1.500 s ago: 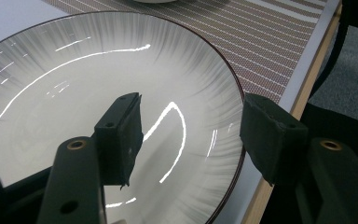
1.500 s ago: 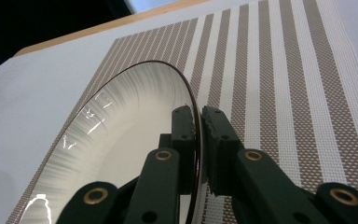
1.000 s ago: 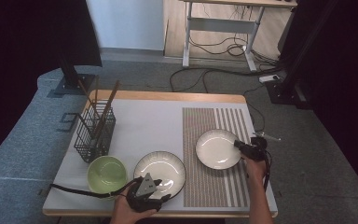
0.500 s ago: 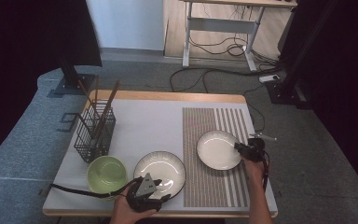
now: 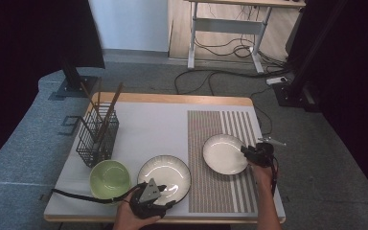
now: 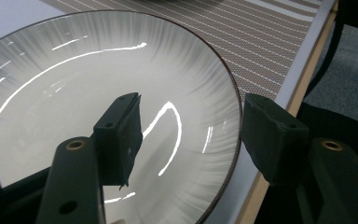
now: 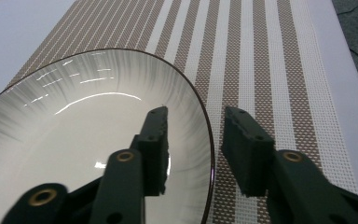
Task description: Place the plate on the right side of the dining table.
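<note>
White-glazed, the right plate [image 5: 224, 153] lies on the striped mat [image 5: 220, 191] near the desk's [image 5: 148, 124] right edge; the right gripper [image 7: 193, 149] has just been opening, fingers straddling its rim without pressing. At the near edge the left gripper [image 6: 191, 135] straddles the left plate's [image 5: 165, 172] rim, fingers apart. A green bowl [image 5: 109, 178] sits just beside that plate.

The high view looks forward and down over the whole table [image 5: 143, 120]. Each gripper view sits low and close, facing along its jaws at one plate's rim; both share the striped placemat [image 7: 261, 60] with the high view.
</note>
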`<state>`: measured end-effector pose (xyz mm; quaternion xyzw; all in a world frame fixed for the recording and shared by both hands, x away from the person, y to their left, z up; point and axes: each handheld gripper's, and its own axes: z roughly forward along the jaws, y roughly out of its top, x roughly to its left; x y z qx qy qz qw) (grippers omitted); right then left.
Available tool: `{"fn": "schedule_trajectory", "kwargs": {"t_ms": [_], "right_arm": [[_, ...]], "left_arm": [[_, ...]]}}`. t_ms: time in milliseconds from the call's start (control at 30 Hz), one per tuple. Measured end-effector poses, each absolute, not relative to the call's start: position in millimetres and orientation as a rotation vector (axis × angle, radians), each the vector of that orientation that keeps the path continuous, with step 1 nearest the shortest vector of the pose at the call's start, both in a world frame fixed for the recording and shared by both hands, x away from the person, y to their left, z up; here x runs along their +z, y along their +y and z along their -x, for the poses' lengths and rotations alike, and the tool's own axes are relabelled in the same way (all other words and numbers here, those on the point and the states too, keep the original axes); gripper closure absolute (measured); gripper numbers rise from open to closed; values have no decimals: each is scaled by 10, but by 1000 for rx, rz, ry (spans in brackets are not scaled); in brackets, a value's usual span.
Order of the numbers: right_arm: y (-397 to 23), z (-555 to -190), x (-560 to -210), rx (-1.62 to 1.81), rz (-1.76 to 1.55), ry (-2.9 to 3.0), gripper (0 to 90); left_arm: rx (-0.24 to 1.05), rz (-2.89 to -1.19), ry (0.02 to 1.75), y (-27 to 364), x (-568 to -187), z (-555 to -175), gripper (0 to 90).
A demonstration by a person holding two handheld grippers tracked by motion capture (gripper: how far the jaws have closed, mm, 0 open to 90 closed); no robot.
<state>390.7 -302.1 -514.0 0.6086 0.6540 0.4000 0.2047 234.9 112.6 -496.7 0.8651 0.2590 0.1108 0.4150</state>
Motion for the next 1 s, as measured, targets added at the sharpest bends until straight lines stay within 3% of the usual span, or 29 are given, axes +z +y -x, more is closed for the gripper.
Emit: {"fn": "schedule_trajectory", "kwargs": {"t_ms": [400,1000], "right_arm": [[-2896,-3827,-5023,1160,-1598,1801,451],[-2739,-3564,-4848,1249,-1505,1851,434]], "left_arm": [[310,-2086,637,1252,-4706,-2274,373],[260,-2002,640,1460,-4364,-2198,330]]}}
